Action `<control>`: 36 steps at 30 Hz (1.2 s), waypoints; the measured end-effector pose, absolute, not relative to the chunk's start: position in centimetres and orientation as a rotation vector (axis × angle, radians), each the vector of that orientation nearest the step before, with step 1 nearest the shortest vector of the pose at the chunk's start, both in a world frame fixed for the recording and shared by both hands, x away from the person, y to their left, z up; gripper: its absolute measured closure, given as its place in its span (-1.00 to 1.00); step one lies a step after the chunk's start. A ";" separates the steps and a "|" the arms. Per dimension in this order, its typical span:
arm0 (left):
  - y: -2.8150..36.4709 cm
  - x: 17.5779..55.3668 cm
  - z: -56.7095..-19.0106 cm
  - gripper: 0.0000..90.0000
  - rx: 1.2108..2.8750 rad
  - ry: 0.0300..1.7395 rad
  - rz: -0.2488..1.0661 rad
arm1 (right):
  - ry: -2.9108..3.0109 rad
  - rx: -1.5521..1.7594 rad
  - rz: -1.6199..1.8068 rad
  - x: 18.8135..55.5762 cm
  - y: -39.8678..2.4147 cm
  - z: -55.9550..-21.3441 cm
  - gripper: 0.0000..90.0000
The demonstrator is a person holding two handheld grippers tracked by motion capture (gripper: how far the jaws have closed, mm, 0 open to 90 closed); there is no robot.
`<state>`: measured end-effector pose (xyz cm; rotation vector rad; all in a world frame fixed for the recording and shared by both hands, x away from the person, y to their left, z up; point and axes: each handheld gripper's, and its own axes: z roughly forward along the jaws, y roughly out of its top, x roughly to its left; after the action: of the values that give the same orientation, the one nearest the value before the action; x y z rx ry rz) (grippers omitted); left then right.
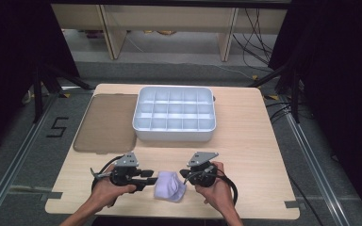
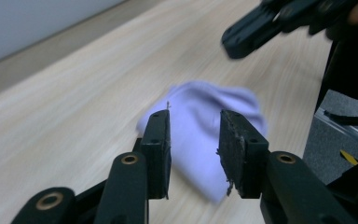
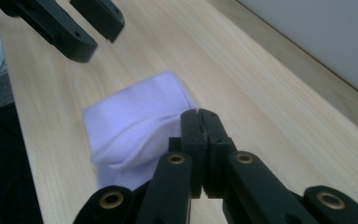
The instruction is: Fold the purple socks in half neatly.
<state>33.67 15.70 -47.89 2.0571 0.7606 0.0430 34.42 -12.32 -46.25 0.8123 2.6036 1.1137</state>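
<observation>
Lying near the front edge of the tabletop (image 1: 245,141), a small lilac cloth (image 1: 168,186) sits folded between the two claws. The left claw (image 2: 193,140) has its jaws spread, with the cloth just beyond them. The right claw (image 3: 200,140) has its jaws pressed together at the edge of the cloth; whether any fabric is caught, I cannot tell. Farther back stand a white divided tray (image 1: 174,114) and a brown lid (image 1: 107,123) beside it.

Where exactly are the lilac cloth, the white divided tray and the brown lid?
Folded lilac cloth (image 1: 168,186), high view, its middle.
White plastic tray with compartments (image 1: 173,134), high view, near wall.
Flat translucent brown lid (image 1: 107,123), high view, its centre.
</observation>
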 end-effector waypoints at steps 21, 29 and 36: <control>12.4 32.2 -51.1 0.76 2.226 0.633 0.069 | 2.743 0.670 0.844 33.8 -8.5 -49.1 1.00; 12.1 31.5 -51.2 0.76 2.220 0.606 0.077 | 2.752 0.725 0.910 33.9 -9.6 -49.1 1.00; 12.4 33.1 -49.6 0.76 2.144 0.658 0.119 | 2.775 0.759 0.921 34.0 -9.8 -49.2 1.00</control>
<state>33.08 12.44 -49.63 2.1440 0.6577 0.1186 34.01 -9.80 -49.21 0.7588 2.7749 0.9208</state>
